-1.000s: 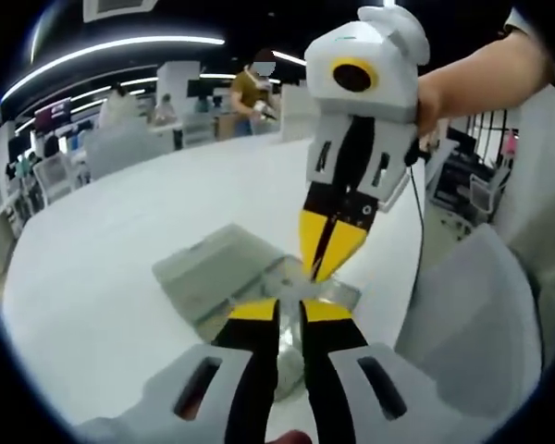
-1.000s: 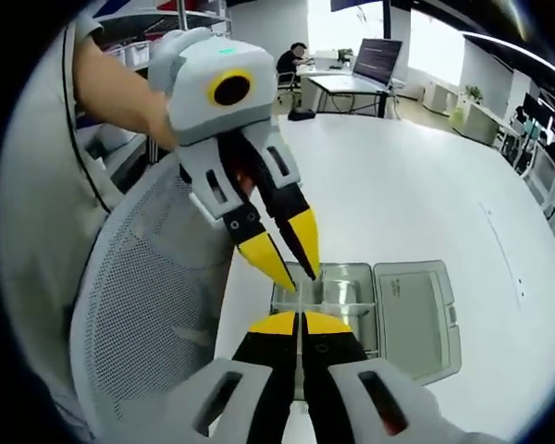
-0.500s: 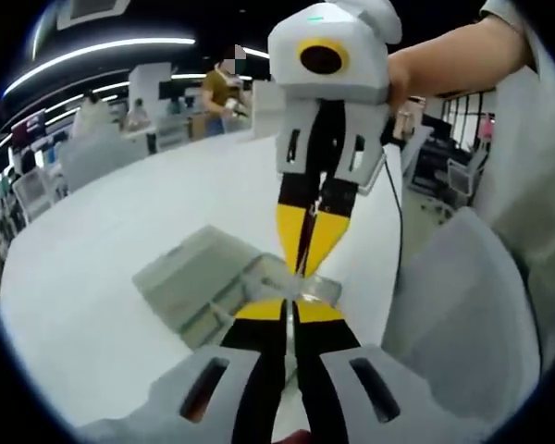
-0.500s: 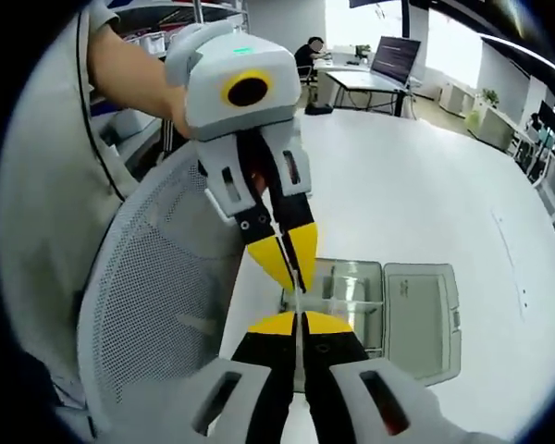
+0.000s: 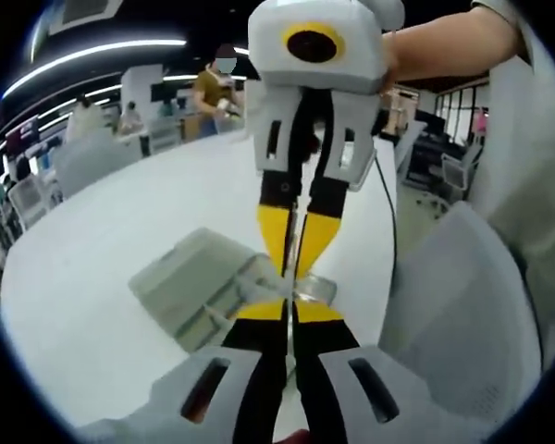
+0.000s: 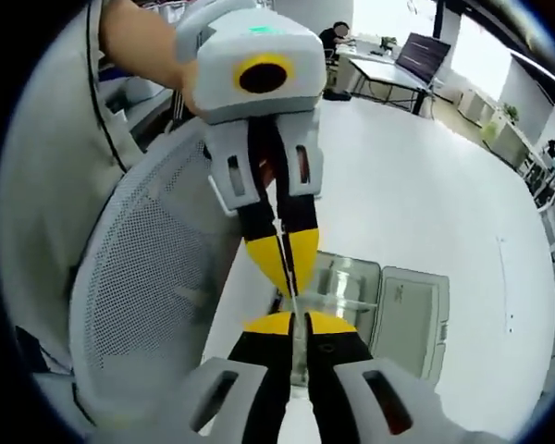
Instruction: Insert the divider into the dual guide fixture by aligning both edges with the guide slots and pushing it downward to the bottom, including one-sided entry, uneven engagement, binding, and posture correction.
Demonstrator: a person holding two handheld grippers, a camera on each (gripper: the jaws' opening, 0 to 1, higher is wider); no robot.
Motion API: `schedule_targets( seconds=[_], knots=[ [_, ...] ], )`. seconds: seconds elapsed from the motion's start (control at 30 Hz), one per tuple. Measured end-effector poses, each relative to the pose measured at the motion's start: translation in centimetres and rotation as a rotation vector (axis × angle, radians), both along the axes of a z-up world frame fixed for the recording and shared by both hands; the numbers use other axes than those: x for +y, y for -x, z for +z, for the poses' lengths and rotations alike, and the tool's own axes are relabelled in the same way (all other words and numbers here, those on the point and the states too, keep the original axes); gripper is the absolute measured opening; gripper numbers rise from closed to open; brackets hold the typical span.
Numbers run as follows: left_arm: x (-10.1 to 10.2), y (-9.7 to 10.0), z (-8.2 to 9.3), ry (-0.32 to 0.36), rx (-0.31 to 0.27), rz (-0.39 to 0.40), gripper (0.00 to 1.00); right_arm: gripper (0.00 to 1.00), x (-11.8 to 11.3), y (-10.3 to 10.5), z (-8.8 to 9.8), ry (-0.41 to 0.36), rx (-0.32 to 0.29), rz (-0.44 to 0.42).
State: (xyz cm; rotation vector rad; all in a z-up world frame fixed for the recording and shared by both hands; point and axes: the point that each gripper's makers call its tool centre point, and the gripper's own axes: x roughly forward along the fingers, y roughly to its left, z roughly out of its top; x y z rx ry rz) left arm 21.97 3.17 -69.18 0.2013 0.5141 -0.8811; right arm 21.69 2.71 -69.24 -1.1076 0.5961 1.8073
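A thin clear divider (image 5: 291, 290) hangs edge-on above the grey-green guide fixture (image 5: 245, 289), held between both grippers. My left gripper (image 5: 289, 313) is shut on its near edge. The right gripper (image 5: 293, 274) comes down from the top of the left gripper view, yellow fingers (image 5: 274, 236) pinched on the far edge. In the right gripper view, my right gripper (image 6: 299, 322) is shut on the divider (image 6: 295, 303), with the left gripper (image 6: 289, 289) meeting it tip to tip. Below lies the fixture (image 6: 347, 282), its flat lid (image 6: 409, 319) open beside it.
The fixture rests near the edge of a large white table (image 6: 416, 185). A grey mesh chair (image 6: 139, 305) stands against that edge, close to the person's body. Desks, a monitor and other people are far behind.
The left gripper's jaws, slightly apart a second ago, have shut on the divider. Both grippers have swung more upright, tip to tip over the fixture.
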Motion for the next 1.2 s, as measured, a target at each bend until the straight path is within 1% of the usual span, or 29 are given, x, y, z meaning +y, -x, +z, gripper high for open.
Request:
schedule_targets(
  seconds=[0.03, 0.07, 0.13, 0.2, 0.23, 0.27, 0.33, 0.37, 0.4, 0.47, 0.53, 0.7, 0.83, 0.9, 0.93, 0.97, 1.0, 1.07, 1.1, 1.17, 1.2],
  knots=[
    [-0.01, 0.00, 0.03, -0.002, -0.001, -0.003, 0.00, 0.00, 0.03, 0.14, 0.02, 0.002, -0.004, 0.008],
    [-0.03, -0.01, 0.08, -0.002, -0.003, -0.005, 0.00, 0.00, 0.16, 0.28, 0.10, -0.003, -0.013, 0.036],
    [0.06, 0.00, 0.01, -0.013, -0.004, -0.011, 0.00, 0.00, 0.18, 0.37, 0.06, 0.007, -0.026, 0.053],
    [0.08, 0.04, -0.02, -0.023, -0.008, -0.019, 0.00, 0.00, 0.21, 0.36, -0.02, 0.021, -0.040, 0.075],
    [0.10, 0.05, -0.04, -0.028, -0.009, -0.021, 0.00, 0.00, 0.23, 0.32, -0.08, 0.027, -0.060, 0.105],
    [0.08, 0.05, -0.03, -0.031, -0.010, -0.024, 0.00, 0.00, 0.21, 0.25, -0.13, 0.036, -0.073, 0.109],
    [-0.05, 0.07, 0.05, -0.039, -0.014, -0.033, 0.00, 0.00, 0.26, 0.43, -0.12, 0.051, -0.086, 0.130],
    [-0.13, 0.05, 0.11, -0.041, -0.015, -0.036, 0.00, 0.00, 0.50, 0.61, -0.01, 0.047, -0.092, 0.143],
    [-0.20, 0.02, 0.18, -0.044, -0.019, -0.039, 0.00, 0.00, 0.55, 0.63, -0.05, 0.060, -0.108, 0.160],
    [-0.28, -0.02, 0.19, -0.056, -0.020, -0.047, 0.00, 0.00, 0.58, 0.72, -0.16, 0.074, -0.119, 0.183],
    [-0.21, -0.03, 0.17, -0.061, -0.023, -0.048, 0.00, 0.00, 0.64, 0.50, -0.20, 0.085, -0.116, 0.163],
    [-0.11, 0.03, 0.27, -0.055, -0.022, -0.045, 0.00, 0.00, 0.63, 0.51, -0.08, 0.093, -0.131, 0.184],
    [-0.25, 0.12, 0.24, -0.054, -0.022, -0.049, 0.00, 0.00, 0.51, 0.53, -0.13, 0.114, -0.104, 0.148],
    [-0.24, 0.09, 0.24, -0.048, -0.021, -0.046, 0.00, 0.00, 0.49, 0.48, -0.09, 0.126, -0.085, 0.114],
    [-0.23, 0.05, 0.26, -0.046, -0.021, -0.043, 0.00, 0.00, 0.58, 0.41, -0.06, 0.126, -0.086, 0.114],
    [-0.17, -0.04, 0.28, -0.041, -0.018, -0.033, 0.00, 0.00, 0.46, 0.39, -0.09, 0.142, -0.061, 0.059],
    [-0.13, -0.10, 0.29, -0.038, -0.019, -0.030, 0.00, 0.00, 0.57, 0.33, -0.06, 0.143, -0.056, 0.062],
    [0.05, -0.18, 0.30, -0.038, -0.020, -0.018, 0.00, 0.00, 0.64, 0.22, -0.04, 0.154, -0.035, 0.030],
    [0.16, -0.16, 0.26, -0.041, -0.017, -0.014, 0.01, 0.00, 0.64, 0.17, -0.07, 0.163, -0.018, 0.013],
    [0.51, -0.02, 0.24, -0.045, -0.020, -0.008, 0.04, 0.00, 0.57, -0.12, -0.19, 0.175, -0.009, -0.003],
    [0.68, 0.00, 0.24, -0.043, -0.019, -0.002, 0.05, 0.00, 0.56, -0.07, -0.19, 0.179, 0.011, -0.023]
  ],
)
